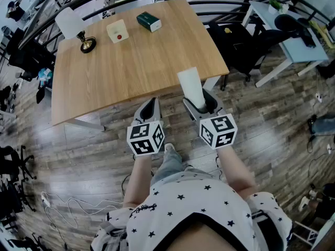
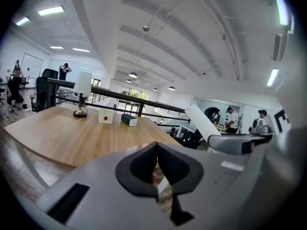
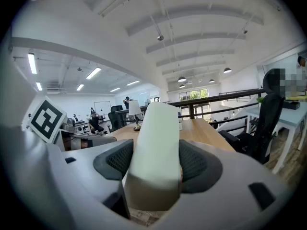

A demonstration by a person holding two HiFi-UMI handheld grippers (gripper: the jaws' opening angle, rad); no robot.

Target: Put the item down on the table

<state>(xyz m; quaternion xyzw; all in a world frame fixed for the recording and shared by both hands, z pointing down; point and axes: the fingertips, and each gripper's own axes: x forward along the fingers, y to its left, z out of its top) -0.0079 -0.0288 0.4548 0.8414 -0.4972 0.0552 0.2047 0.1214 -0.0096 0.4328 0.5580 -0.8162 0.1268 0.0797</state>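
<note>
Right tongs (image 1: 200,104) are clamping the item (image 1: 190,86), with both pads pressing its sides in the right gripper view (image 3: 156,159). The item (image 3: 156,143) is sticking straight out ahead of the tongs. Its long axis is running along them and pointing at the counter (image 1: 136,72). In the head view its far end is overlapping the counter's near edge, close to the near right corner. It is hanging in the air rather than resting on the wood, though how high is hard to tell.

Left tongs (image 1: 149,107) are sitting just beside the right ones, jaws together with nothing between them (image 2: 157,162). So the put-down is looking like a right-hand job: forward and down onto the bare wood ahead.

The item is showing as a pale cream, smooth, oblong block with rounded edges and no markings.

A lamp (image 1: 78,29), a white box (image 1: 117,31) and a green box (image 1: 149,21) are standing along the counter's far side, well apart from the item.
</note>
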